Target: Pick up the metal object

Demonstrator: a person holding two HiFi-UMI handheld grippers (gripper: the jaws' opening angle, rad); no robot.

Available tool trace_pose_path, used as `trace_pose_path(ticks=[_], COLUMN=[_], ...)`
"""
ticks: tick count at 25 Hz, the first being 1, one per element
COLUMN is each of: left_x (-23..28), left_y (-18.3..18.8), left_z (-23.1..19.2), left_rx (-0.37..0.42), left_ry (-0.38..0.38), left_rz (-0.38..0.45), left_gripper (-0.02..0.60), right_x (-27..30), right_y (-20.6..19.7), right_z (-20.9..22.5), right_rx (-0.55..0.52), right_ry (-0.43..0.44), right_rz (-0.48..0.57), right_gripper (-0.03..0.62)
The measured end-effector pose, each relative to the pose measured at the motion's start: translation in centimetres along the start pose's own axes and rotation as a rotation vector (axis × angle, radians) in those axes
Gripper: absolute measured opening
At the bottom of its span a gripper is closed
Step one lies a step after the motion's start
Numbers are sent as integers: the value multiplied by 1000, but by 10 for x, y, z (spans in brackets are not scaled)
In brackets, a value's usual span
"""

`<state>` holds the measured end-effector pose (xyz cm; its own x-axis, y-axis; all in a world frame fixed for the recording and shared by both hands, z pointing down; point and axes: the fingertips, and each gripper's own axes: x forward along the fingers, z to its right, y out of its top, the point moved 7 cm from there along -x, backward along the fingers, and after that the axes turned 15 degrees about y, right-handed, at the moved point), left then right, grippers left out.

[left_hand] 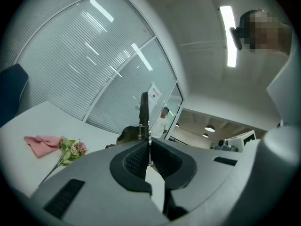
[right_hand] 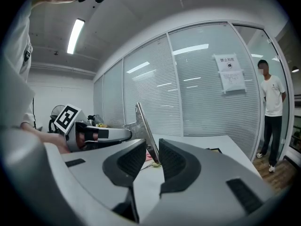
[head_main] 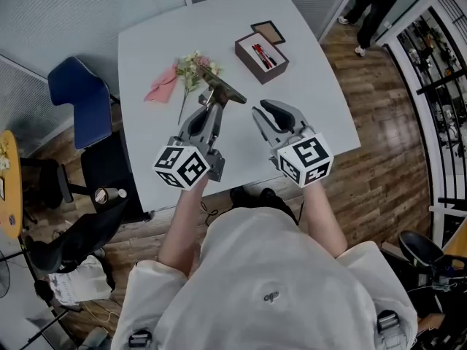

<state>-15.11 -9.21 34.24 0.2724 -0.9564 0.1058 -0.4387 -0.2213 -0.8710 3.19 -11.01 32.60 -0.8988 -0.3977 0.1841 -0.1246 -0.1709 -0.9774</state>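
White bench [head_main: 314, 100] below. The left tool [head_main: 210, 102] is clamped tight on the metal object [head_main: 225, 91], holding it clear of the surface at its twelve o'clock. The right tool [head_main: 261, 112], at the object's four o'clock, stands half-apart and grips nothing, probably lining up to steady it.

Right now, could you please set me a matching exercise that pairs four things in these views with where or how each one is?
Things:
1. metal object
2. pink cloth
3. brown box
4. right claw

Places or states:
A. lying on the table, left of the flowers
B. jaws apart, gripping nothing
C. clamped in the shut left claw
D. on the table's far right part, with pens inside

Pairs: 1-C, 2-A, 3-D, 4-B
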Motion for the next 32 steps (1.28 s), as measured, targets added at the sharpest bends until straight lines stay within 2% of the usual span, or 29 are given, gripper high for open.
trace_pose_path(ticks=[7, 18, 32], left_x=[0, -3, 3], left_y=[5, 7, 4], left_z=[6, 10, 10], left_rx=[125, 252, 283], left_ry=[11, 22, 38], left_rz=[8, 0, -15], left_gripper=[20, 20, 20], right_x=[1, 6, 10], right_y=[1, 1, -1], right_z=[-3, -7, -1], right_rx=[-4, -2, 3], right_ry=[3, 13, 20], right_rz=[1, 6, -7], right_gripper=[66, 35, 8])
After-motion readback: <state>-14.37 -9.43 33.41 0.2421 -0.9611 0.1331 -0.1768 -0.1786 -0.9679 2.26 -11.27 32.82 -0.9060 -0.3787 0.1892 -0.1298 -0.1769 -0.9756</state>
